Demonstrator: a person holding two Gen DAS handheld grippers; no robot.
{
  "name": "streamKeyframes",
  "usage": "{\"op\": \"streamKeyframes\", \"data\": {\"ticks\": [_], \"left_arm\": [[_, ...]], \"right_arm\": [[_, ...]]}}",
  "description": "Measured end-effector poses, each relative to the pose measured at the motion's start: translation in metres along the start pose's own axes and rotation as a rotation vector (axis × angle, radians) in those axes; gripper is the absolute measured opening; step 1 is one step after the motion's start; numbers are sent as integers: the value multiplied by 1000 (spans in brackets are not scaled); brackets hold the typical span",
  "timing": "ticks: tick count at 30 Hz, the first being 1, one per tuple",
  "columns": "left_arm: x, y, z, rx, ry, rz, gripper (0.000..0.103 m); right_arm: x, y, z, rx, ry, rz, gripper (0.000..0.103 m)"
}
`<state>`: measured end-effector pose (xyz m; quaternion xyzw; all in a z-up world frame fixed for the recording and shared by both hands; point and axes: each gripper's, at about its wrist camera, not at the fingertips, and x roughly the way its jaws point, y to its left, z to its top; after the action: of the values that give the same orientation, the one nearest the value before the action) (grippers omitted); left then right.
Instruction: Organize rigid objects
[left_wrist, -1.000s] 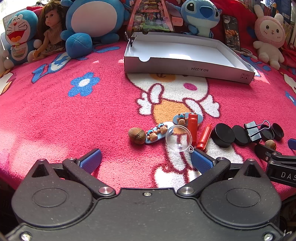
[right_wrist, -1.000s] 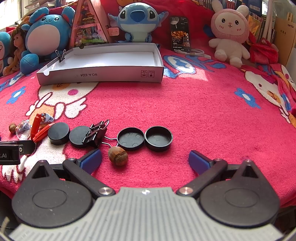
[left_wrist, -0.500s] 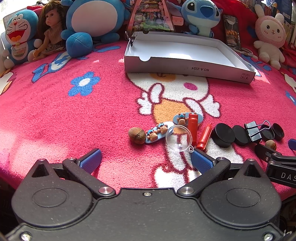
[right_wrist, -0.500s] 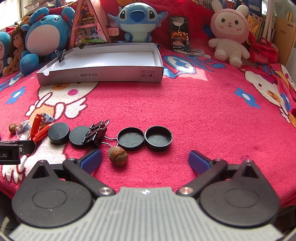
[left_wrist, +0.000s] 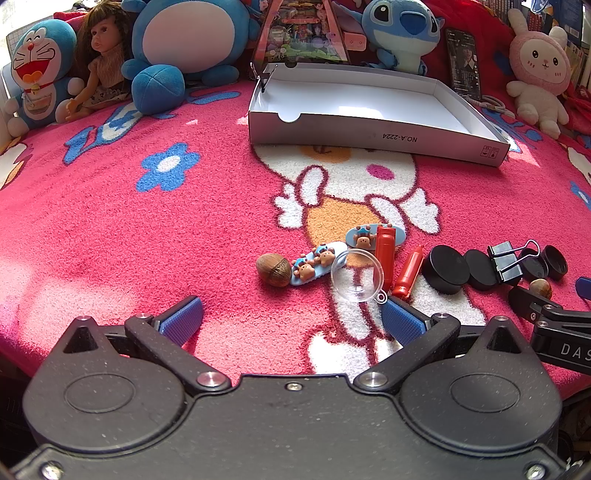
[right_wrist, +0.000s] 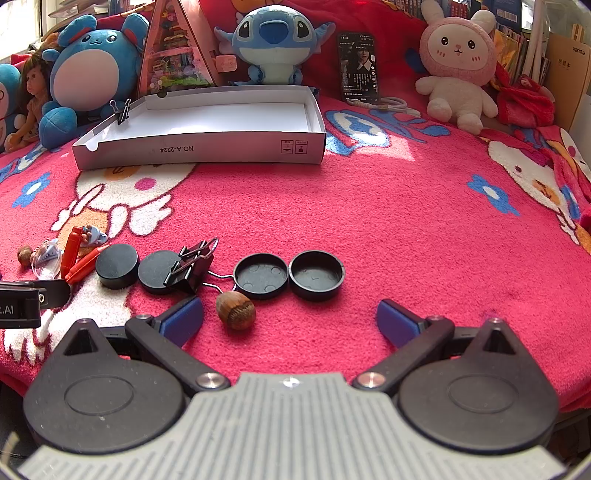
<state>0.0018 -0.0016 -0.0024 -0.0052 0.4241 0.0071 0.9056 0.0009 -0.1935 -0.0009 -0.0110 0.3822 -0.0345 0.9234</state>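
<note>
Left gripper, right gripper: jaws apart, empty. Scattered short of shallow white cardboard box: brown ridged nut, black steel binder clip.

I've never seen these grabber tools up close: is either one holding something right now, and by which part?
No, nothing is held. The left gripper and the right gripper both stand open above the blanket, with only pink fabric between their blue pads; the nut lies loose near the right one.

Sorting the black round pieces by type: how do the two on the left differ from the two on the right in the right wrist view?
The left pair lie closed face up, showing flat tops; the right pair lie hollow side up, rims showing. The left pair touches the binder clip; the right pair lies beyond it. All are black and round.
</note>
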Motion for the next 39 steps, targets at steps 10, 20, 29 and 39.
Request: {"op": "streamKeyframes", "data": {"ticks": [10, 20, 29, 39], "left_arm": [[0, 0, 0, 0, 0, 0, 103], [1, 2, -1, 10, 4, -6, 103], [0, 2, -2, 8, 0, -6, 103], [-3, 4, -6, 20, -29, -16, 103]], "right_arm": [[0, 0, 0, 0, 1, 0, 103], [0, 0, 0, 0, 2, 0, 103], [0, 1, -1, 8, -11, 1, 103], [-3, 0, -12, 22, -68, -3, 103]]}}
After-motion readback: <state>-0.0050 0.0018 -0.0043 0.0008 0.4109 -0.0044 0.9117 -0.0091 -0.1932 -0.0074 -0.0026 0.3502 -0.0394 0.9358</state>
